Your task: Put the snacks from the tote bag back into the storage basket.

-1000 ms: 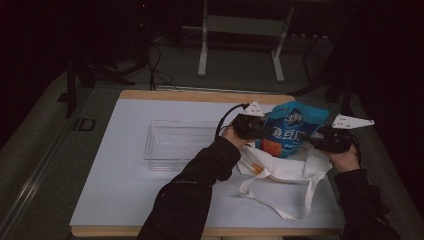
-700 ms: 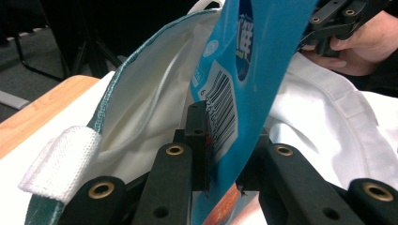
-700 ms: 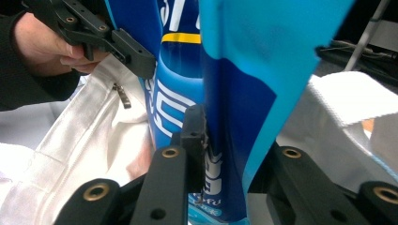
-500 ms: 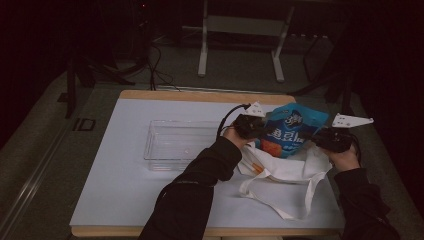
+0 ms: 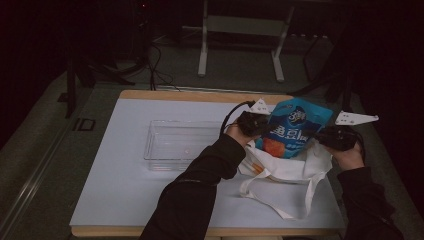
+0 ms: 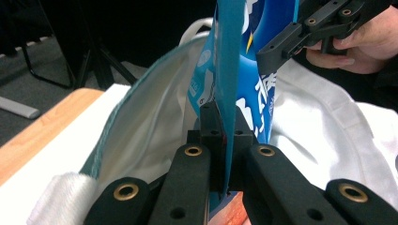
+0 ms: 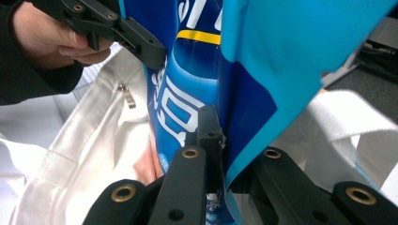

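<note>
From the high view I have the white table (image 5: 125, 200) with a wooden lip along its far and near edges, and most of its left half and near strip lies bare, so that is where my free room is. Left of centre sits the clear plastic tray (image 5: 175, 147), well apart from both tools. The white tote bag (image 5: 287, 170) sprawls across the right part of the table, its handle loop trailing toward the near edge and its right side close to the table's right edge. Rising out of the bag's mouth is the blue snack bag (image 5: 295, 130), upright and tilted a little. My left gripper (image 5: 255, 125) is clamped on the packet's left edge; in the left gripper view that edge (image 6: 228, 93) runs straight down between the jaws, which have just been closing onto it. My right gripper (image 5: 334, 137) pinches the opposite edge, jaws likewise just closed with the film (image 7: 234, 140) between them. A small zip pull (image 7: 126, 93) hangs inside the tote.
</note>
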